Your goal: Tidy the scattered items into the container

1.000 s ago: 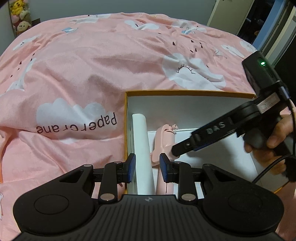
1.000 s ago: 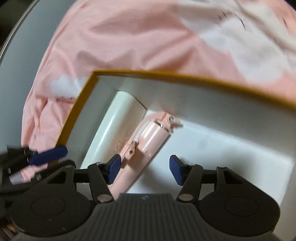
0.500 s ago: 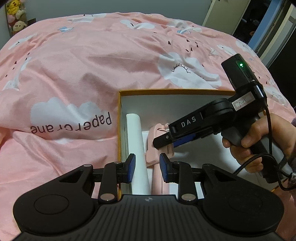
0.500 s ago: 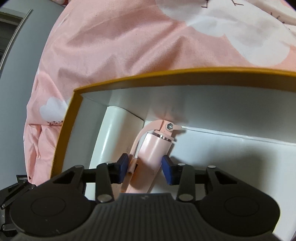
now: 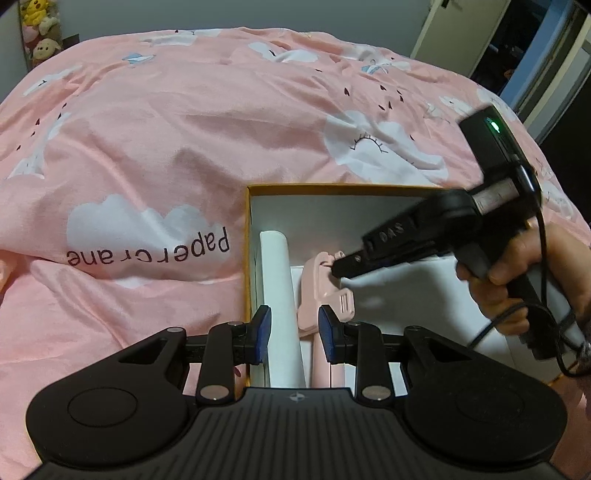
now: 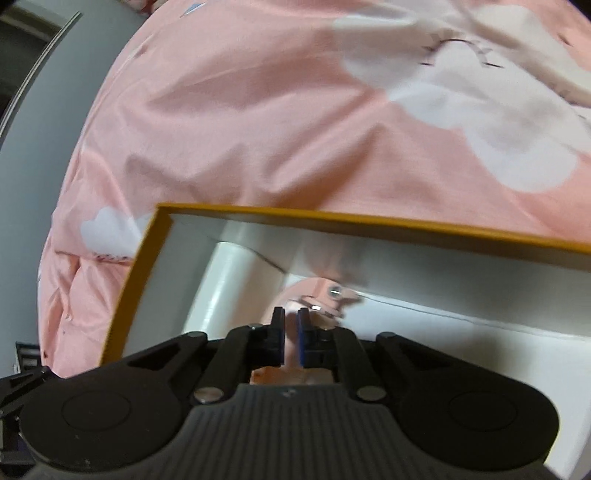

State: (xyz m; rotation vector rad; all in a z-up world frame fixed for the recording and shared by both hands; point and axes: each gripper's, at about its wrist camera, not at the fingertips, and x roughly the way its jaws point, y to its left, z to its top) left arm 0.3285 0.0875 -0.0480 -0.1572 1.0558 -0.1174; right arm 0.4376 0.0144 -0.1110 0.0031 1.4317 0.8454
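Observation:
An orange-rimmed white box (image 5: 332, 186) lies on the bed with a white tube (image 5: 277, 280) along its left wall and a pink selfie stick (image 5: 317, 291) beside it. My left gripper (image 5: 294, 334) hovers open over the box's near left corner; tube and stick show below its gap, untouched. My right gripper (image 5: 334, 267) reaches in from the right, its tips at the stick's clamp head. In the right wrist view the right gripper (image 6: 291, 325) is closing, only a narrow gap left and filled with pink; the stick's head (image 6: 325, 295), the tube (image 6: 221, 288) and the box rim (image 6: 369, 218) lie beyond.
A pink cloud-print bedspread (image 5: 184, 129) surrounds the box on all sides. A person's hand (image 5: 517, 273) holds the right gripper's handle, a cable hanging from it. Plush toys (image 5: 37, 33) sit at the far left and a doorway (image 5: 517, 44) opens at the far right.
The right gripper's jaws went from wide on either side of the pink stick's body to a narrow gap, and it drew back a little. The left gripper stayed put.

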